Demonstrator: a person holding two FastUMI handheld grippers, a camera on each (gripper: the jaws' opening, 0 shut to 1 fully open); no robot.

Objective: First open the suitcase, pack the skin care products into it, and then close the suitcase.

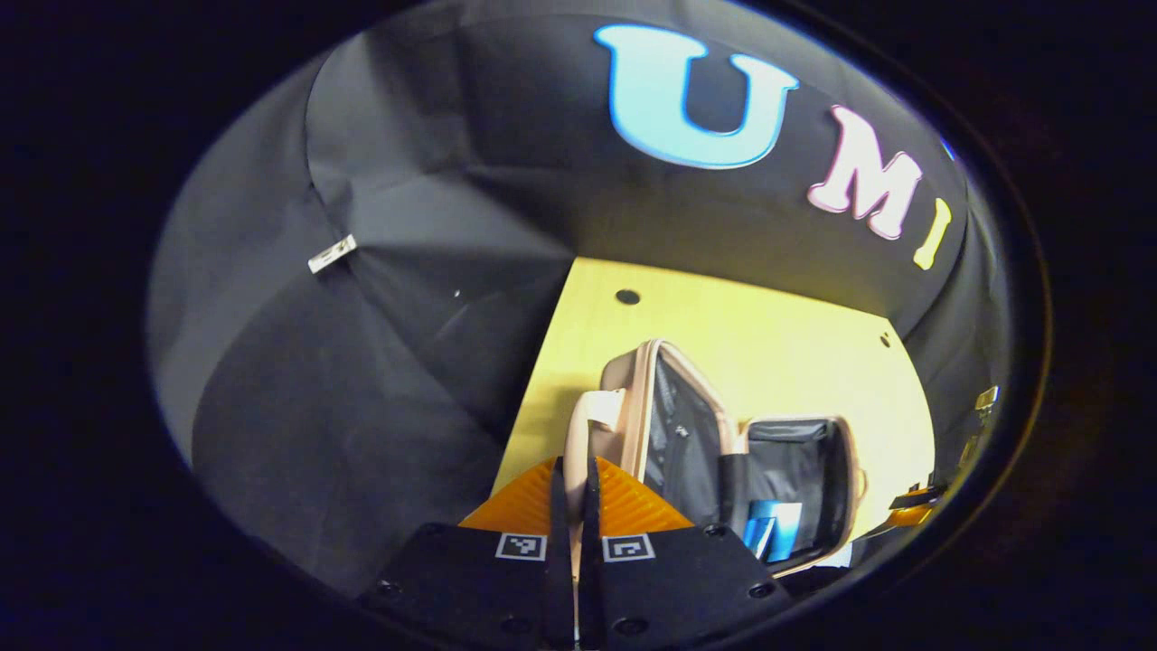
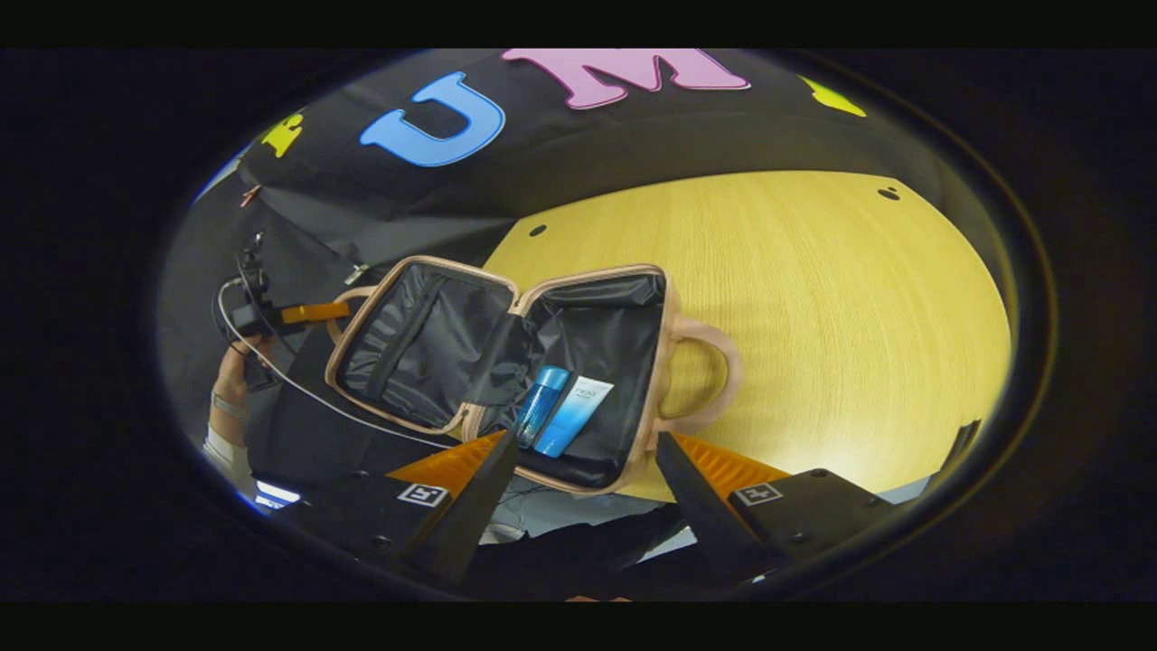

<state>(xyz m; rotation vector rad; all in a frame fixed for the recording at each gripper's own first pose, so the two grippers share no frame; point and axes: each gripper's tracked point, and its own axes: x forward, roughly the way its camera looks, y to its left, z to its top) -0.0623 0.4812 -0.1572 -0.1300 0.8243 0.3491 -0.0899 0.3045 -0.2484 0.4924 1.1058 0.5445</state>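
Here, yellow wooden table, black-draped booth.

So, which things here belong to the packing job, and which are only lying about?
Job:
suitcase, open
blue bottle, inside it
white-and-blue tube, beside the bottle
left tongs, shut on the suitcase handle
right tongs, open

Lying about:
table
white cable

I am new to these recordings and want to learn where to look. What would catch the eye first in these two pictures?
First, the open suitcase on the yellow table, its dark lining showing. Then the blue bottle and the tube lying side by side in its right half. In the left gripper view, the left gripper is shut on the handle of the raised half, while the right gripper is open, near the case's front edge.
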